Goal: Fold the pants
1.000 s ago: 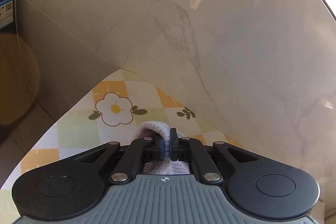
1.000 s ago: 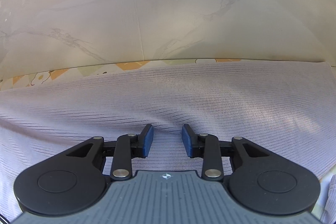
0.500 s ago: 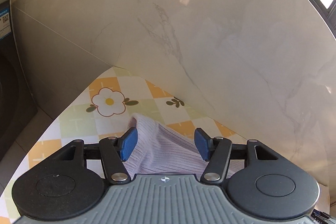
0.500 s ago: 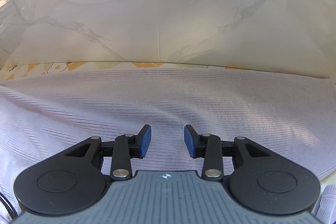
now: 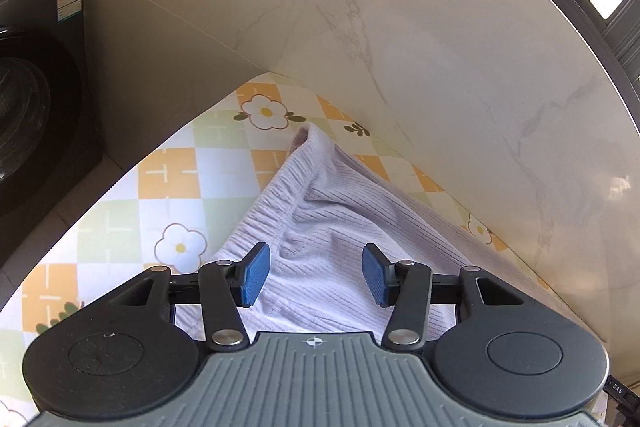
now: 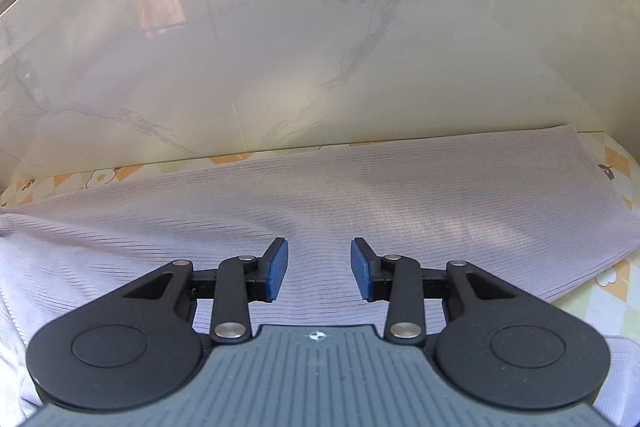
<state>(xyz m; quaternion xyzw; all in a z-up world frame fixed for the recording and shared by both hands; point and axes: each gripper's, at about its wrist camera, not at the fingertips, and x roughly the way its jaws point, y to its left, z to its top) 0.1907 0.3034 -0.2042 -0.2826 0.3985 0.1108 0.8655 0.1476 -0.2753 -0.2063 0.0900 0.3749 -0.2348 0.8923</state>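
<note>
left gripper (image 5: 316,275) let go the waistband, backed off, jaws apart; right gripper (image 6: 319,275) apart, empty. lilac ribbed pants (image 5: 340,227) soft, limp; grab waistband hem.

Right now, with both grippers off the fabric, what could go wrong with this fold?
1. The waistband corner stands bunched and puckered on the tablecloth; folding on would likely lock in creases.
2. The pants run right to the tiled wall, so the open left gripper and right gripper have little room behind.
</note>
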